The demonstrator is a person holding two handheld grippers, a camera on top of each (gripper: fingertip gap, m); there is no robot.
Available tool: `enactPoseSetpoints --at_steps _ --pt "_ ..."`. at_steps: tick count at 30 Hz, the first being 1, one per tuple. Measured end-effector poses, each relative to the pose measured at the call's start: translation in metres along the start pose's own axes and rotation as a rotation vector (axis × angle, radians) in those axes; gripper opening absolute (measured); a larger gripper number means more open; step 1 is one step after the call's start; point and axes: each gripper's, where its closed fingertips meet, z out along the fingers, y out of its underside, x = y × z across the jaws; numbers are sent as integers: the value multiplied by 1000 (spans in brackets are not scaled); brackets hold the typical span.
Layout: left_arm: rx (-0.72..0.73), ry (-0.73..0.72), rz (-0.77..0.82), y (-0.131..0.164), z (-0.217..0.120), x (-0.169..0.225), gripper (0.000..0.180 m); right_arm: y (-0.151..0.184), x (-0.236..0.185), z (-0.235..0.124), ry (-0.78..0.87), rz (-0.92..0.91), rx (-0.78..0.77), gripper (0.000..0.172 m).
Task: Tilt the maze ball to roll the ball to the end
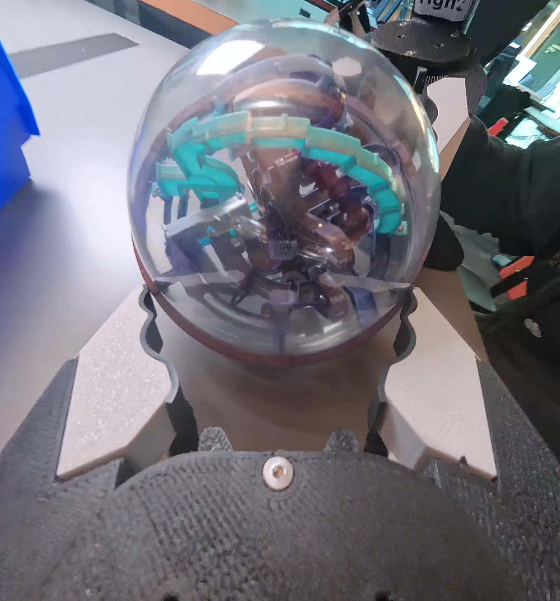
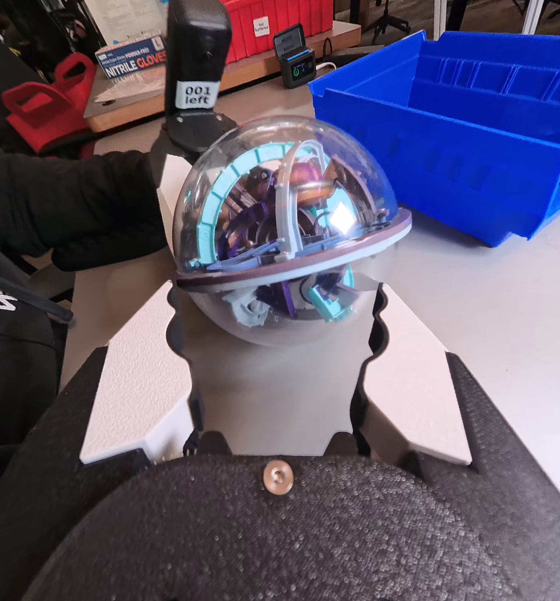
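Left wrist view, L to R: blue bin [image 1: 2, 123] at 9 o'clock on pale grey tabletop [image 1: 77, 211], dark strip [image 1: 74, 53] on top at 11. Centre: maze ball [image 1: 283, 192], clear shell w/ teal, brown, purple tracks inside, dark red seam band low; fills frame from 12 to centre. Left gripper [image 1: 278, 289] wide apart, both fingertips touching ball's lower sides at the seam, so clamped on it. Cardboard-brown surface under ball. At 3 o'clock: black sleeve [image 1: 499, 195] and, at 1, black body of the other gripper; cluttered room behind, blurry.

Right wrist view, L to R: black sleeve [image 2: 61, 201] at 9, red plastic holders [image 2: 44, 107] at 10, glove box [image 2: 132, 58] at 11 on wood-edged bench, left gripper's black handle at 12. Centre: maze ball [image 2: 285, 227], seam band tilted, higher on R. Right gripper [image 2: 277, 289] spread; L fingertip meets the band, R fingertip [image 2: 381, 292] at shell edge, contact there blurred, cannot tell if pressing. Red crate [image 2: 278, 26] and small black device w/ screen [image 2: 296, 61] at 12–1. Blue bins [image 2: 467, 130] at 2 on white tabletop [image 2: 483, 309].
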Motion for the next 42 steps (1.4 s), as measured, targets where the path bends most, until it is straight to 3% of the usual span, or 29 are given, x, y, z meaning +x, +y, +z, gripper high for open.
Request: enactPoseSetpoints --at_steps 7,12,16,23,30,33,36,39,42 --pt "14 25 -16 -2 -5 1 141 -4 2 -4 -16 -3 9 111" --pt "132 -87 168 -30 -33 -5 141 -5 6 -3 -30 -3 49 111" --pt "222 -107 234 -47 -31 -3 135 -9 9 -1 -50 8 94 111" --pt "215 -42 25 -41 -26 -11 129 -25 17 8 -37 9 137 109" --pt "227 -1 -270 -37 -27 -18 126 -9 16 13 69 -84 87 128" --pt "198 71 -314 -35 -24 -6 118 -11 10 16 57 -130 77 133" --pt "88 106 -220 -24 -26 5 128 -11 9 14 2 -145 48 132" --pt "156 12 -70 -37 -37 -9 135 -11 9 14 -58 -180 12 132" --pt "225 25 35 -52 -40 -8 137 -12 9 18 -116 -224 -50 132"
